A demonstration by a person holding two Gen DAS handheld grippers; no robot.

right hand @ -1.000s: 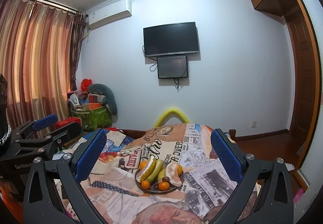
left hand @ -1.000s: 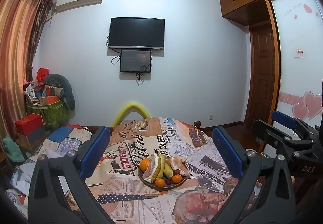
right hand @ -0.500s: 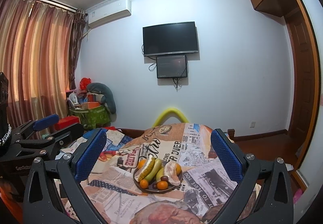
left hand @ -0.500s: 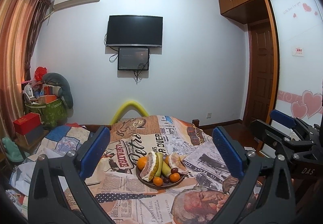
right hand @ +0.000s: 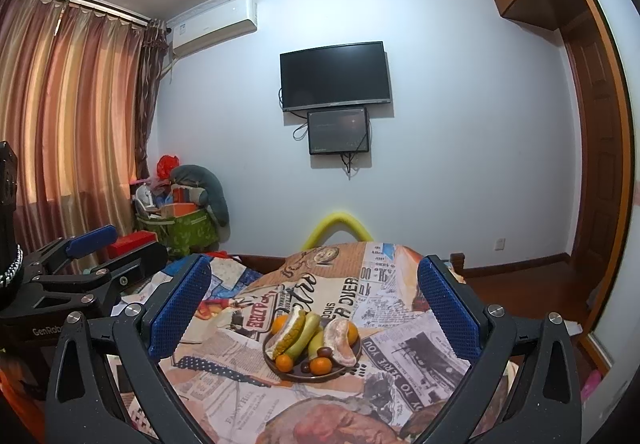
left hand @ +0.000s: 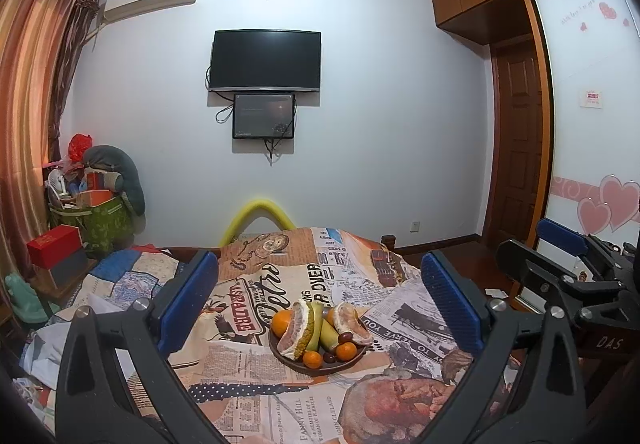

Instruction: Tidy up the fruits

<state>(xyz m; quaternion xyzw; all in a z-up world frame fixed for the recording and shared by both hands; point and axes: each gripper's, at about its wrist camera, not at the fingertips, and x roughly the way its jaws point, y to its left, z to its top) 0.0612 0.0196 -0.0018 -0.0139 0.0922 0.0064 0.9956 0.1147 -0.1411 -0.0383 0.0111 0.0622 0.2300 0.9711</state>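
**Blue-padded jaws spread wide, both grippers clear of the fruit**

Blue textured pads line both tools. The left gripper is held level, well short of the plate, its jaws released and spread apart with nothing between them. The right gripper is likewise level and aimed at the same plate, jaws released and empty; it also shows at the right edge of the left view, beside the left tool.

The plate sits on a newspaper-print cloth covering the counter, towards its near edge. It carries pomelo pieces, green bananas, small oranges and dark round fruits, all touching in one heap.
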